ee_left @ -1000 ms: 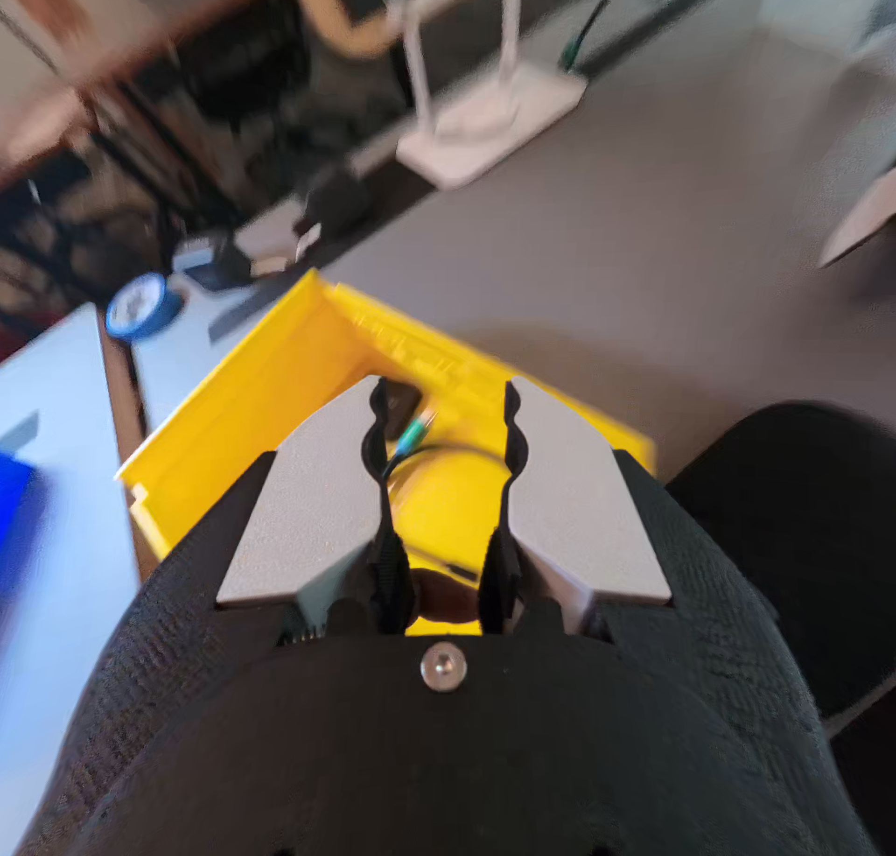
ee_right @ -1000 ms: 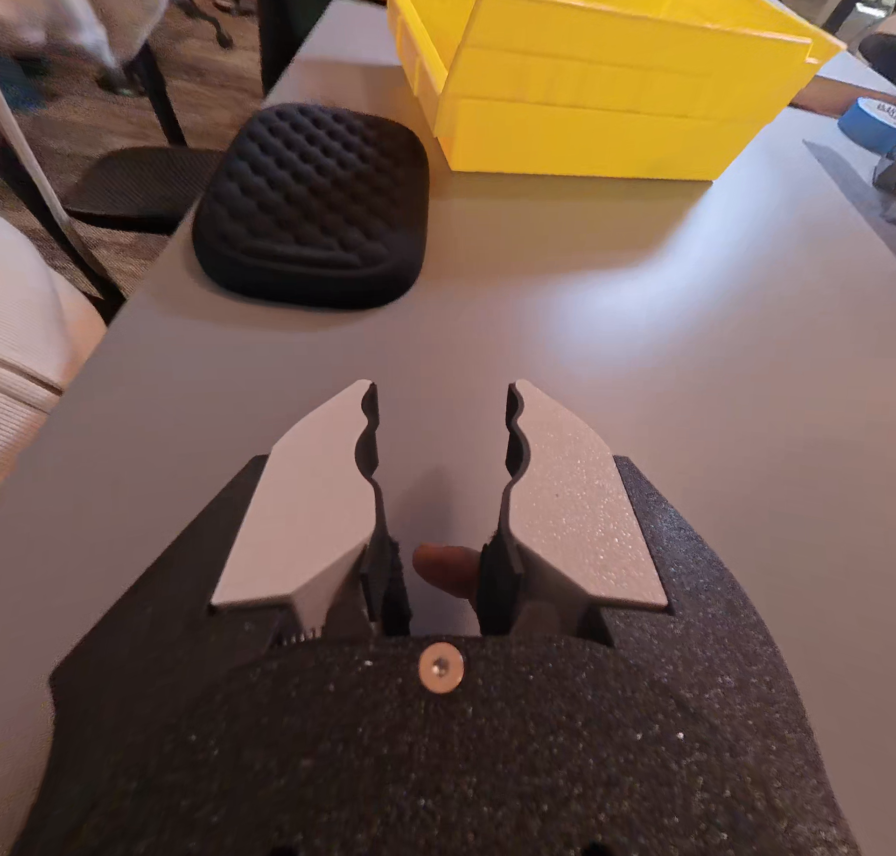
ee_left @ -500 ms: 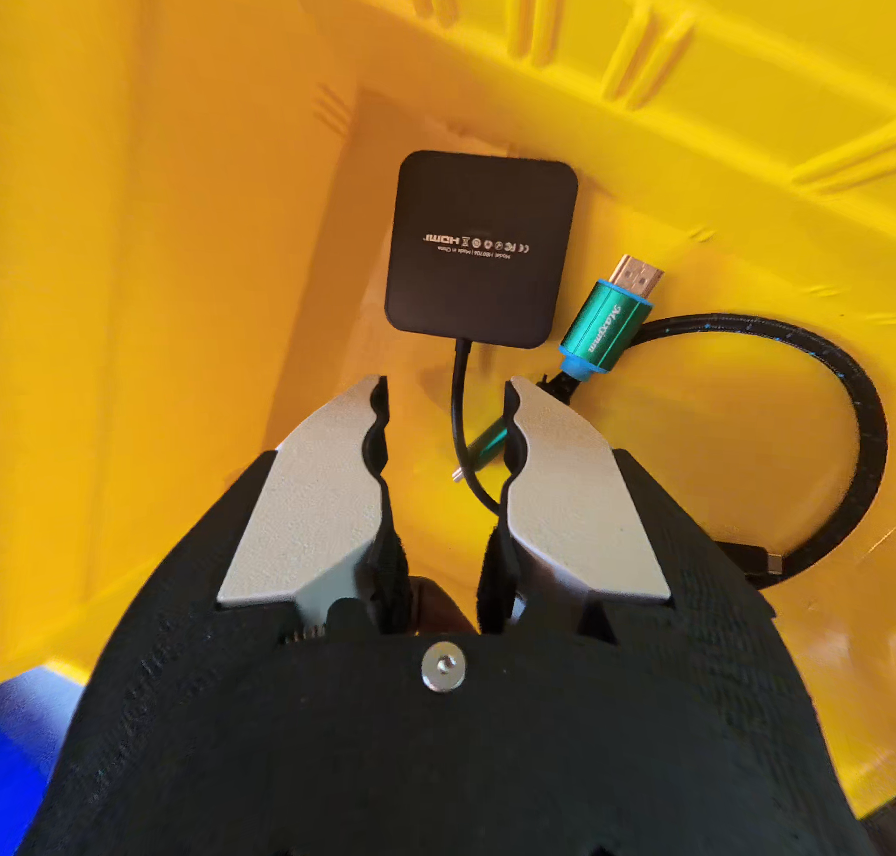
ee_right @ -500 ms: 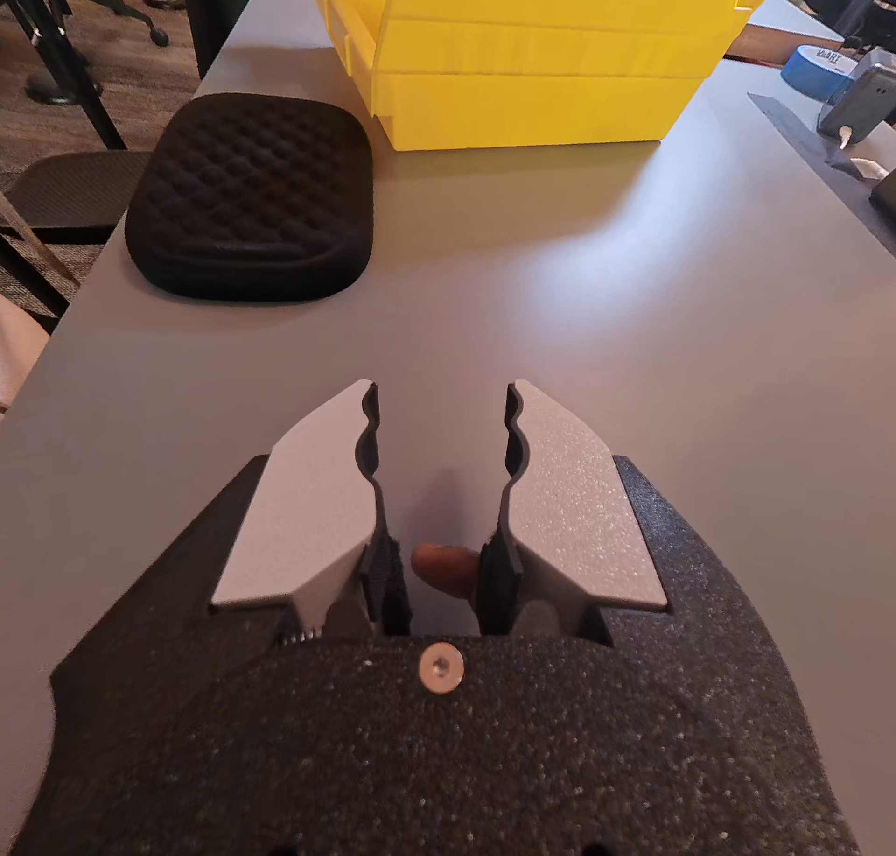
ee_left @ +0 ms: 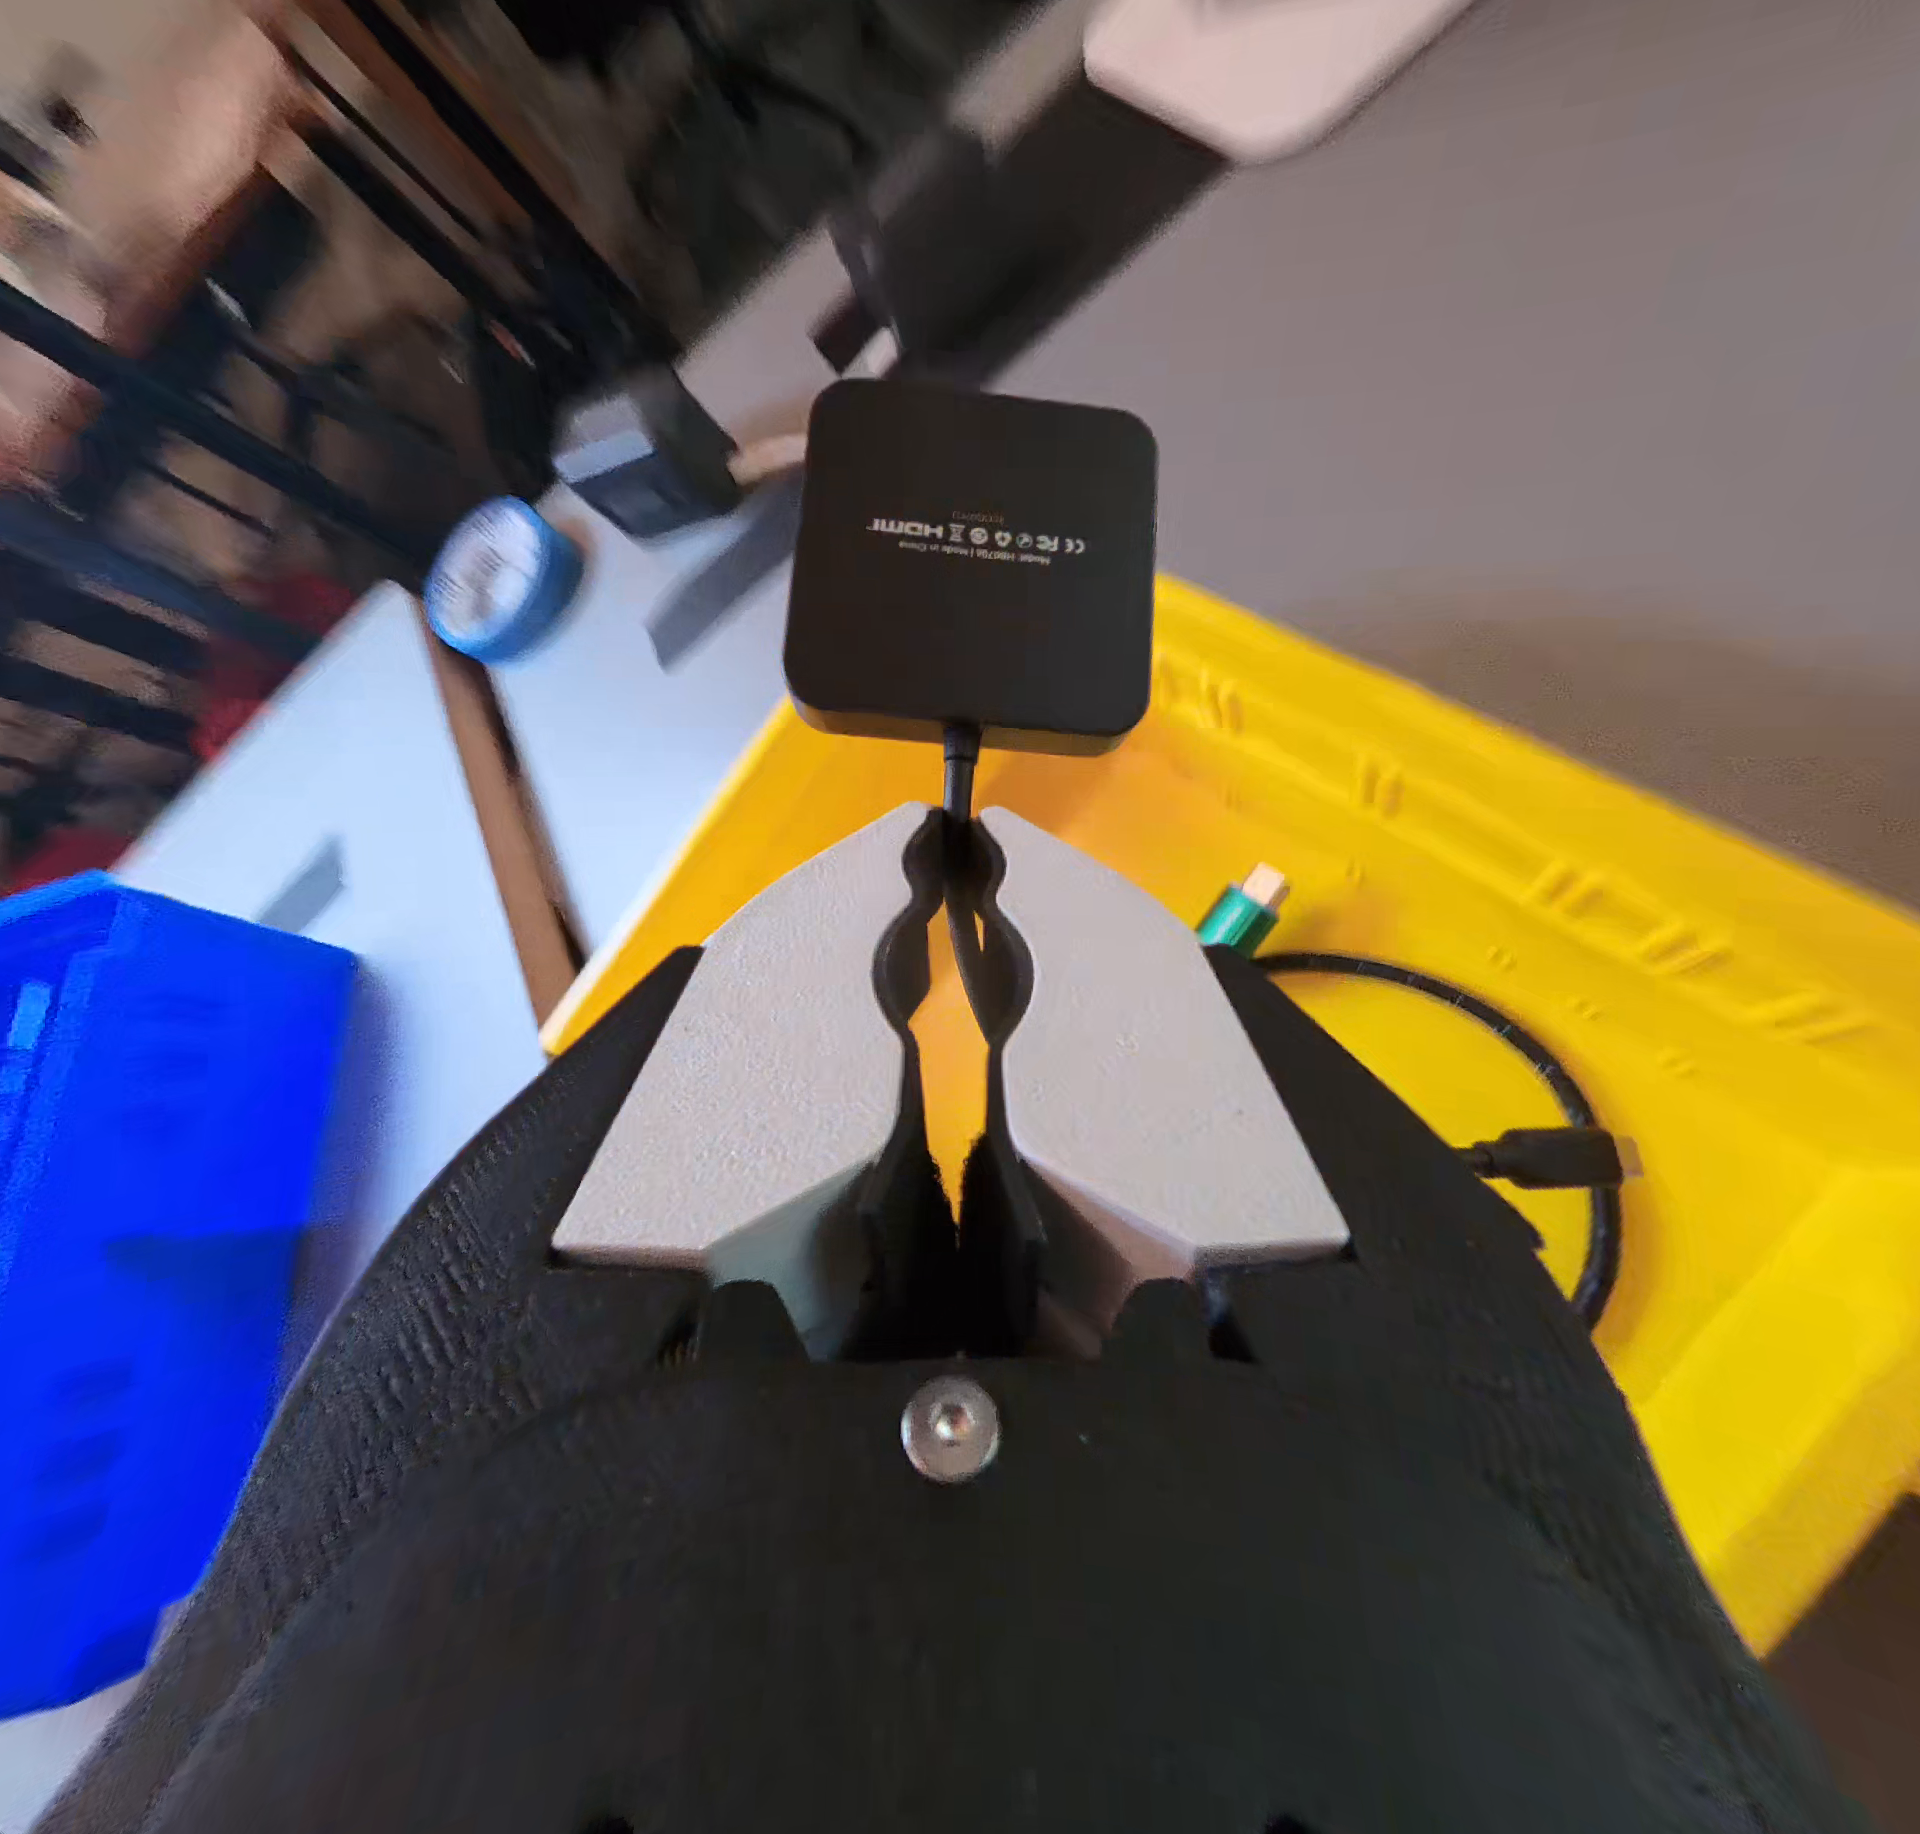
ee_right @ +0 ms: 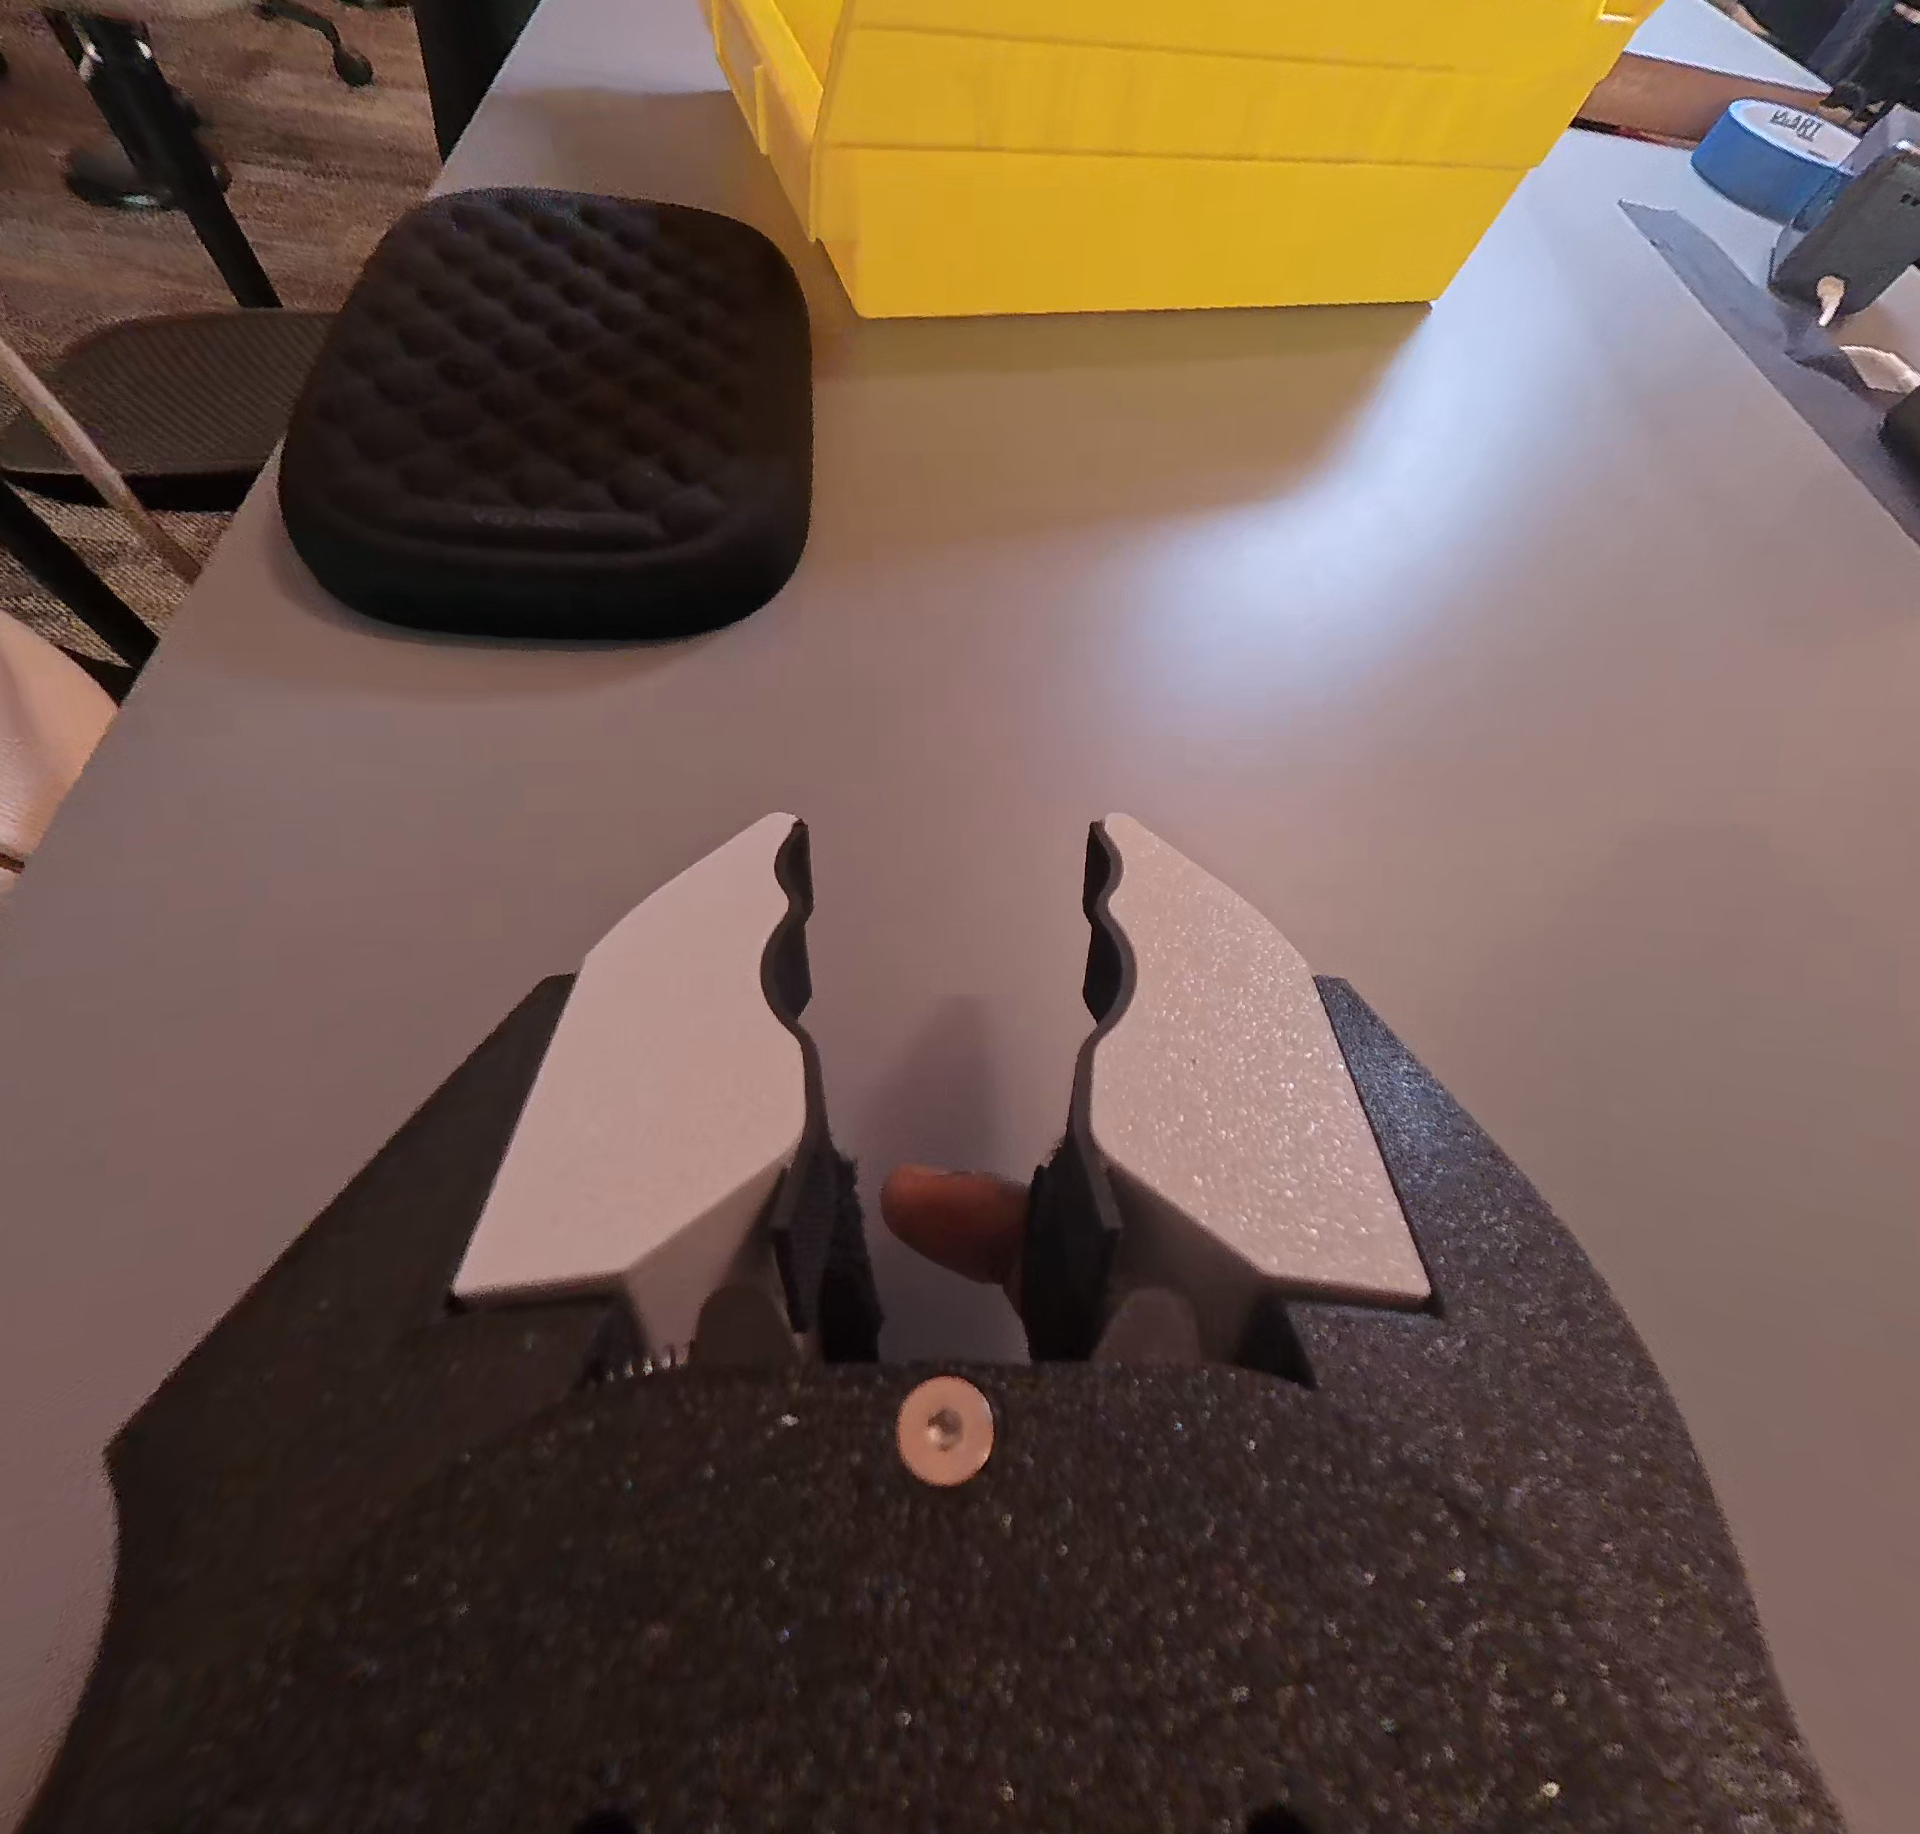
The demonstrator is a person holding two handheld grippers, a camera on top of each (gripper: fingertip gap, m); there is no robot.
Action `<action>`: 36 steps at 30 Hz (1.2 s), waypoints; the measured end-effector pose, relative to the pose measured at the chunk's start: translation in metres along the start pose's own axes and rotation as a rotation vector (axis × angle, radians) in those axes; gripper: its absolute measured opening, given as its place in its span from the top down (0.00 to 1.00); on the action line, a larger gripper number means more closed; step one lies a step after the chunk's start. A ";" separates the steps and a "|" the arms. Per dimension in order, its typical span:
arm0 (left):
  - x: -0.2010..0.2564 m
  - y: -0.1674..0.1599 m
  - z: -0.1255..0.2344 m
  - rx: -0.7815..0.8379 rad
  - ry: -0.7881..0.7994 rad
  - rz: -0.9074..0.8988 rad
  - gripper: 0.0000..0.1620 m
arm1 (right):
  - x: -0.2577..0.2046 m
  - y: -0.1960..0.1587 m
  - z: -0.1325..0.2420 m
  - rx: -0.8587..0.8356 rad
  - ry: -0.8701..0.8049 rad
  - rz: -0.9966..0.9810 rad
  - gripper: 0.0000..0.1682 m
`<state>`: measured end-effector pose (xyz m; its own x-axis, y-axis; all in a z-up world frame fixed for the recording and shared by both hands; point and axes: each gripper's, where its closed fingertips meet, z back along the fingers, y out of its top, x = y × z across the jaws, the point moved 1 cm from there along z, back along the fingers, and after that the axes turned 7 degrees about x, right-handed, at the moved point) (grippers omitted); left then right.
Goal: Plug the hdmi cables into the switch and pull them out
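Observation:
My left gripper (ee_left: 954, 828) is shut on the thin black cord of the black square HDMI switch (ee_left: 971, 563) and holds the switch up above the yellow bin (ee_left: 1714, 1265). An HDMI cable (ee_left: 1558, 1078) with a green plug (ee_left: 1242, 914) lies coiled inside the bin. My right gripper (ee_right: 945, 844) is open and empty, low over the grey table (ee_right: 1351, 693), well short of the yellow bin in its own view (ee_right: 1143, 205).
A black quilted pad (ee_right: 551, 413) lies on the table left of the bin. A blue tape roll (ee_right: 1766, 148) and a small grey device (ee_right: 1860, 226) sit at the far right. A blue bin (ee_left: 156, 1265) stands left of the yellow bin. My hands' fingertips stand some 40 centimetres from each other. The small grey device (ee_right: 1860, 226) is closer to my left gripper, around 35 centimetres from its tips; the right tips are 55 centimetres off. My left wrist view (ee_left: 694, 456) looks at it from another angle.
My left gripper has shut on the switch's cord and lifted the switch out of the yellow bin. The HDMI cable stays in the bin. The right gripper has barely moved.

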<state>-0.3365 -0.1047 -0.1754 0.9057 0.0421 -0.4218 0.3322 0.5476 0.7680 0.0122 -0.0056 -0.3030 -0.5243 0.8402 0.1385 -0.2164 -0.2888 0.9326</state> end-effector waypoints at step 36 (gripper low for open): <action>0.361 0.141 0.010 0.611 -1.081 0.618 0.98 | 0.012 0.121 0.087 0.860 -0.023 -0.093 0.48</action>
<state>0.0395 -0.0208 -0.2142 0.6057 -0.6737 0.4234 -0.3857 0.2168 0.8968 0.0515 0.0098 -0.1595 -0.5168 0.8548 0.0468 0.4450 0.2215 0.8677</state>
